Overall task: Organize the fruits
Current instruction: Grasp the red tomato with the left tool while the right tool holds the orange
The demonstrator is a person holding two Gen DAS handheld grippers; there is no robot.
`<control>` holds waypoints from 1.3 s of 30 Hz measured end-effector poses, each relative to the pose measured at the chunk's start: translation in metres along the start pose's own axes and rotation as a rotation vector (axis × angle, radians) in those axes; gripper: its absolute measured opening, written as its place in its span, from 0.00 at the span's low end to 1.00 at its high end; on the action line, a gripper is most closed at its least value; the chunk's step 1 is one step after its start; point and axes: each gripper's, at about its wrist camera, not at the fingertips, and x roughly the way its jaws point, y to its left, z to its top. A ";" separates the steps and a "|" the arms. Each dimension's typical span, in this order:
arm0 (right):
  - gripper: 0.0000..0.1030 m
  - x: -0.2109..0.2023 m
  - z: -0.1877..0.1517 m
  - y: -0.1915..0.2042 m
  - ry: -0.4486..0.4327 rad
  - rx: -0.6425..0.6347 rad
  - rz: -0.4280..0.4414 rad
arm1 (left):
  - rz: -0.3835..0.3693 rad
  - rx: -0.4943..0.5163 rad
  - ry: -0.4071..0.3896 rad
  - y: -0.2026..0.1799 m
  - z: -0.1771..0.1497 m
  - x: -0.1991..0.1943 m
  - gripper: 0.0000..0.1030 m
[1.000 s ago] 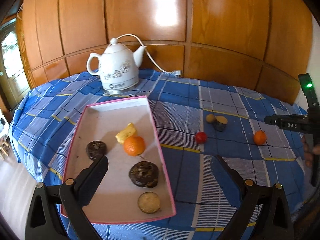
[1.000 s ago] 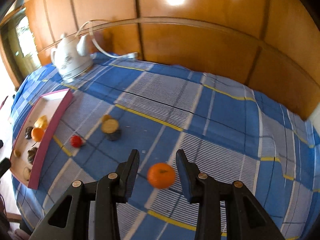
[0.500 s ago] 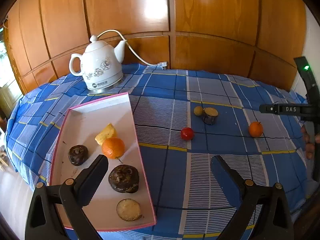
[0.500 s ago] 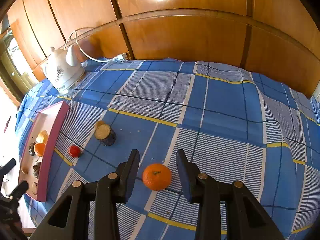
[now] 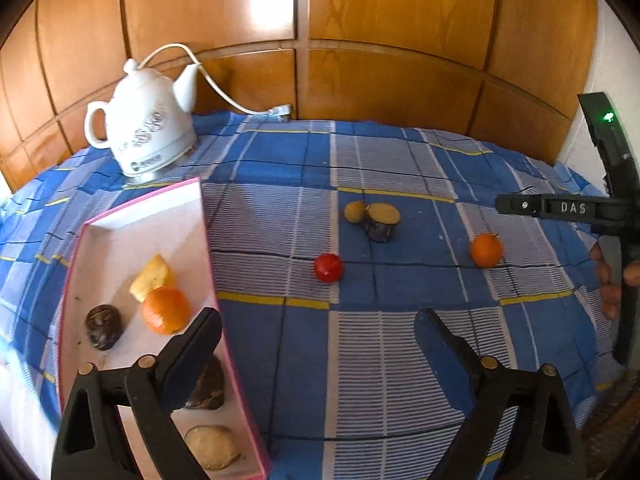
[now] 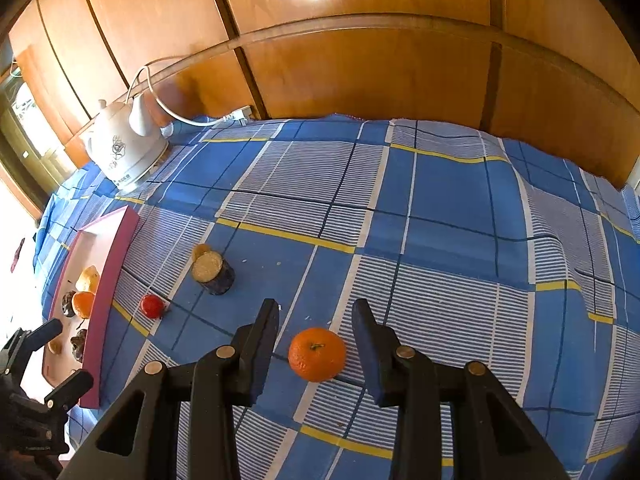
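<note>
Right claw (image 6: 316,344) apart around orange (image 6: 317,355) on surface (image 6: 440,208), not touching. Left claw (image 5: 318,334) empty, closing, beside box (image 5: 208,248). Could roll away if bumped by one finger (image 6: 370,350) first.

Light: bright daylight, strongest left of the kettle (image 5: 146,132).
Glare: white patches on the wood panelling (image 6: 360,32) above the kettle.
Shadows: soft, short beside fruit.
Distortion: fisheye bending, dark vignette corners.
Focus: mostly sharp.
</note>
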 end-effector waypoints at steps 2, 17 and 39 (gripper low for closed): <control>0.37 -0.001 0.001 0.001 -0.002 -0.002 0.004 | -0.027 -0.003 0.003 0.001 0.006 0.002 0.91; 0.37 -0.011 0.006 -0.006 -0.033 0.044 0.001 | -0.100 -0.001 0.097 0.001 0.032 0.042 0.63; 0.37 -0.012 0.011 -0.027 -0.052 0.131 0.009 | -0.057 0.067 0.203 -0.016 0.031 0.103 0.25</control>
